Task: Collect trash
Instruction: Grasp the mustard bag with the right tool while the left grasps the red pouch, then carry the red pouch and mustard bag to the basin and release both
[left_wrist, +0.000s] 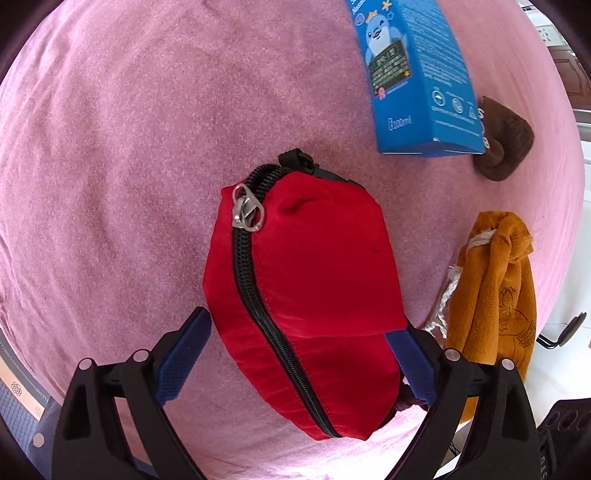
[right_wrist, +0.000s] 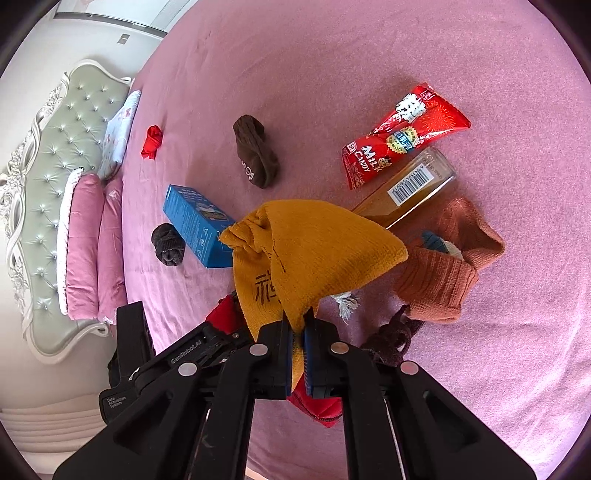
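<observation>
Grippers: two, one per hand, each with black arms and blue finger pads.
Left gripper (left_wrist: 295, 354): jaws spread wide around the red zip pouch (left_wrist: 303, 295); its right pad touches the fabric, while the left pad stands just off it, so whether it presses cannot be told.
Right gripper (right_wrist: 296, 354): jaws pinched tight on a corner of the mustard drawstring bag (right_wrist: 314, 251), which hangs bunched above the bed.
Pouches and bags: two; the red one has a black zipper with a silver pull, the mustard one a white cord and a dark printed character.
Trash items on the pink bedspread (right_wrist: 369, 55): one red milk candy wrapper (right_wrist: 402, 136), one glass bottle (right_wrist: 410, 188) of amber liquid with a barcode label, one blue carton (right_wrist: 197, 225) printed with a cartoon penguin.
Position of trash: wrapper and bottle touch each other, ahead and right of the right gripper; the carton lies ahead to its left.
Socks: two dark brown rolled ones (right_wrist: 255, 155), one touching the carton; one rust-orange knit piece (right_wrist: 443, 266) beside the bottle.
Other cloth: one small red scrap (right_wrist: 151, 142) near the pillows (right_wrist: 92, 236).
Headboard (right_wrist: 55, 147): one, grey tufted, at far left.
</observation>
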